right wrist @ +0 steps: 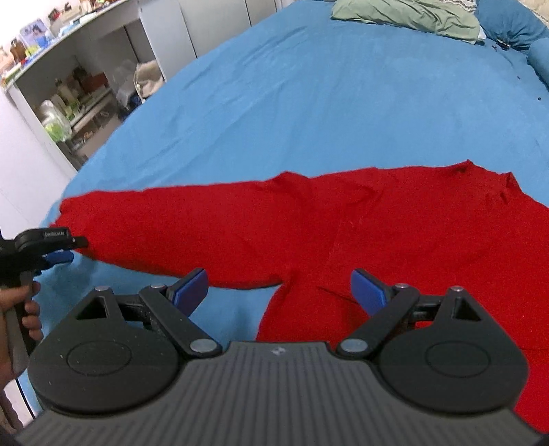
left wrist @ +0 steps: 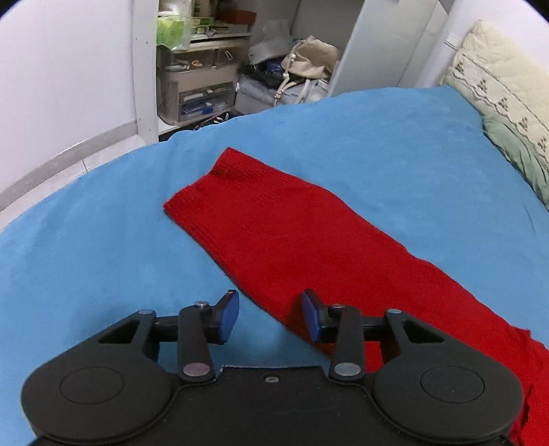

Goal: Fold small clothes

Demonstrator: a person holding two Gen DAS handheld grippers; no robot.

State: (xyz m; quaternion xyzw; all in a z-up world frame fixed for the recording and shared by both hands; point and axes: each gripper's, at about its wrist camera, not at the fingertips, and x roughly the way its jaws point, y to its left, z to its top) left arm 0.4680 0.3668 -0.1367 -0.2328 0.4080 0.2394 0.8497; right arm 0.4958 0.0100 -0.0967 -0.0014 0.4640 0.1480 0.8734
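The bed [right wrist: 308,85] under its blue sheet fills nearly everything ahead of both my claws. On it the red sweater [right wrist: 411,233] lies spread flat, its body ahead and to the right of my right claw [right wrist: 279,291], one sleeve [left wrist: 274,223] stretched out leftwards toward my left claw [left wrist: 271,314]. That sleeve runs from close under my left claw's right finger away ahead, ending in a ribbed cuff (knit, rather thick). A green pillow [right wrist: 408,15] sits far ahead at the head of the bed, well apart from the sweater. My right claw hangs spread wide above the armpit, holding nothing. My left claw is also parted, gripping nothing, its blue pads [left wrist: 229,314] straddling the sleeve's near edge. My left hand [right wrist: 20,315] grips its handle.
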